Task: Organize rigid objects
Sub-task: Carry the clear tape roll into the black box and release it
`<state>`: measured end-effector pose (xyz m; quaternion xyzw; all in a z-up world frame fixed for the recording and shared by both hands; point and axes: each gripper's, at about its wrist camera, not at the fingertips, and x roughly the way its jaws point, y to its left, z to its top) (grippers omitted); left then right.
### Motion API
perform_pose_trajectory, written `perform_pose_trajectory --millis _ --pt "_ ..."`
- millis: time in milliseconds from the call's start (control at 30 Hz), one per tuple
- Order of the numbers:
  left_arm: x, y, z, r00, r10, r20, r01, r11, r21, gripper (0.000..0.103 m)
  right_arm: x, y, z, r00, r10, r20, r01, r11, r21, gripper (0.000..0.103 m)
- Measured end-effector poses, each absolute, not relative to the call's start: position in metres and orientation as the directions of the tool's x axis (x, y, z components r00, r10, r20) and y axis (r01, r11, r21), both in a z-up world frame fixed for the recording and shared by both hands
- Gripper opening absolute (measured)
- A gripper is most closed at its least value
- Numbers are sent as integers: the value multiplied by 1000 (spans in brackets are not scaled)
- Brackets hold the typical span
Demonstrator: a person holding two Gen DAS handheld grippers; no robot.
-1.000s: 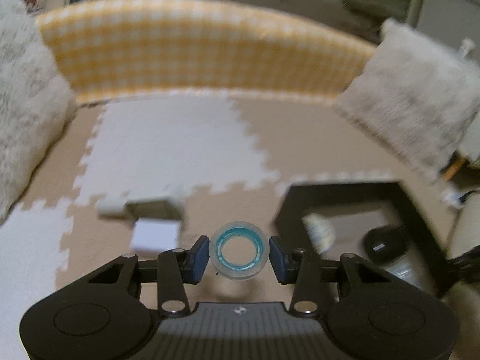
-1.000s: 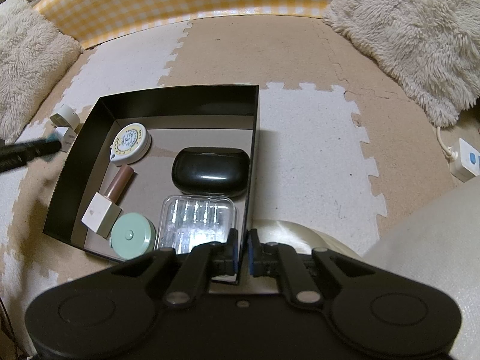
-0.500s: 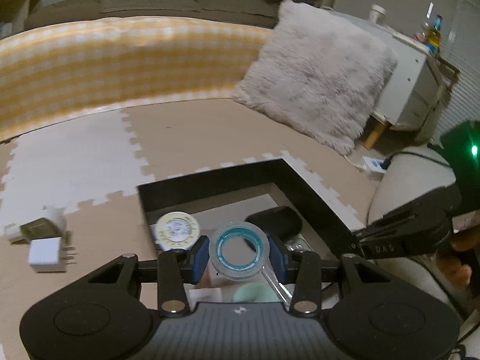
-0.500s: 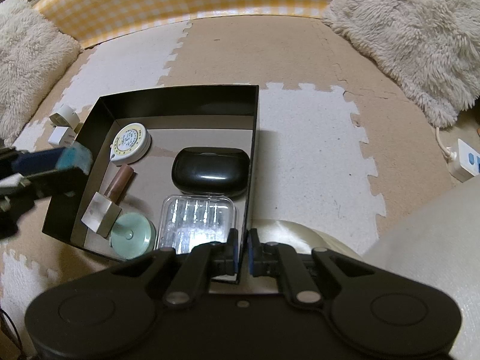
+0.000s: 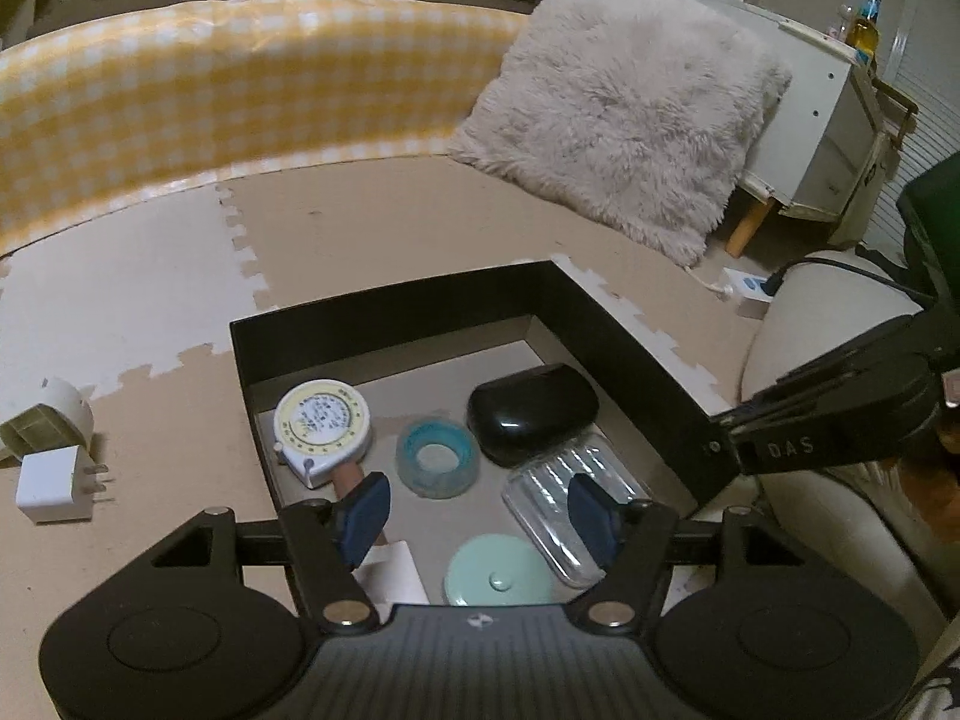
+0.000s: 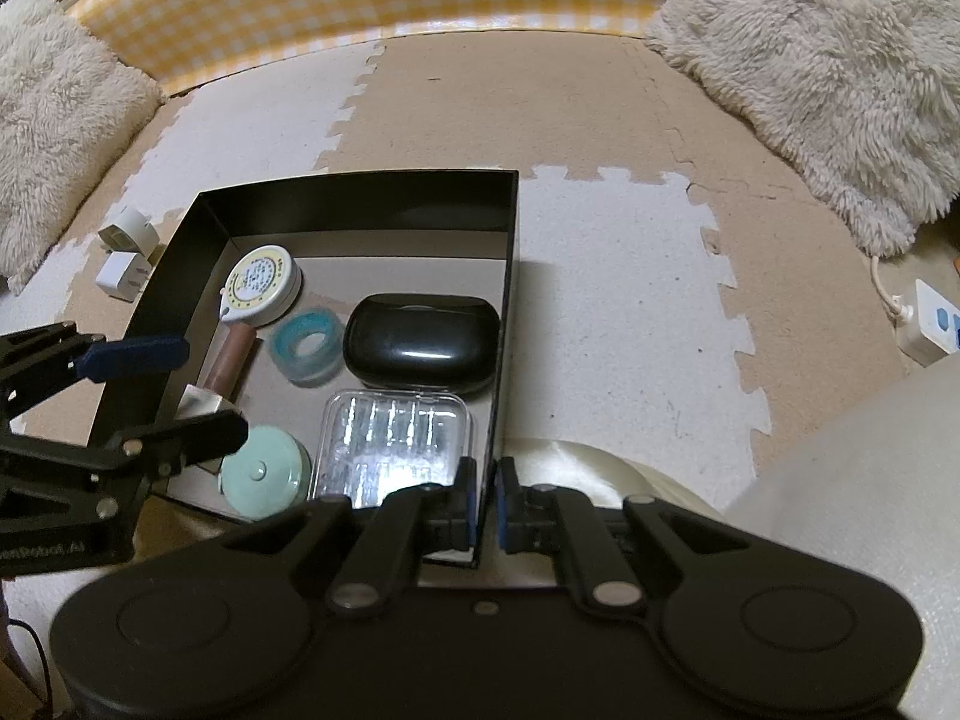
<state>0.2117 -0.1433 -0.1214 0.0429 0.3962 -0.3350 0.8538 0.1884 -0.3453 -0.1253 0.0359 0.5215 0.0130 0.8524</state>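
Our left gripper [image 5: 478, 510] hung over the box [image 5: 384, 315], jaws opening with nothing between them; the blue ring [image 5: 437, 458] lay on the box floor beneath. Our right gripper [image 6: 486, 510] was clamped on the box's near right wall. We judged that lifting out carelessly could clip the left wall and jolt everything. Inside, left to right: tape measure [image 5: 321, 422], brown tube [image 6: 231, 358], ring, green disc [image 5: 498, 571], clear case [image 5: 570, 510], black case [image 5: 533, 412]. Two plugs [image 5: 57, 483] lay outside, left.

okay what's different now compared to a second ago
The left gripper carried the blue ring over the black box, and its jaws are opening; the ring now lies inside, free. The right gripper stays shut on the box wall; other contents unchanged.
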Motion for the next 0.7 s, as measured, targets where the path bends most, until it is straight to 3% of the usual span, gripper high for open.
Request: perform_pose_trajectory --millis 267,700 --pt "209 -144 -115 448 -546 -708 611 765 -203 70 188 -346 -125 456 59 -888 15 997 75 7" --pt "202 -136 -87 460 -562 -687 608 764 -217 98 189 -345 -125 455 56 -889 14 997 70 7"
